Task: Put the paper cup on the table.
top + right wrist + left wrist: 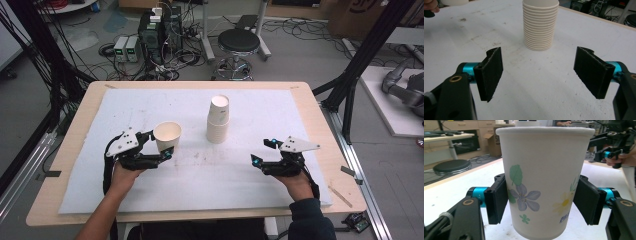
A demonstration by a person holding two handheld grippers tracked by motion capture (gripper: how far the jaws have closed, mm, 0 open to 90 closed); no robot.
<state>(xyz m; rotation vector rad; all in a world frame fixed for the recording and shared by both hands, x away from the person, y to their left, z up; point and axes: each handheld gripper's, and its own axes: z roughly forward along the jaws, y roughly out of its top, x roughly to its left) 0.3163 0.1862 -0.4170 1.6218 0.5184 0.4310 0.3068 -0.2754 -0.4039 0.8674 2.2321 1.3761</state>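
On the left of the counter [75, 165], the left gripper [159, 144] has its fingers [496, 201] clamped on the mid-wall of a white flower-printed paper cup [541, 182], upright and seemingly lifted. It looks light, thin-walled and easily crushed, so a gentle mid-height squeeze suits it. At centre stands the nested stack of plain white paper cups [218, 120]. To the right, the right gripper [264, 151] hovers, fingers [490, 72] wide apart and empty

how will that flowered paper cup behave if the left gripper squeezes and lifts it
The flowered paper cup looks thin-walled, so it would probably dent under a hard squeeze from the left gripper. It seems empty, so likely very light, and tall and narrow-based enough to tip if nudged.
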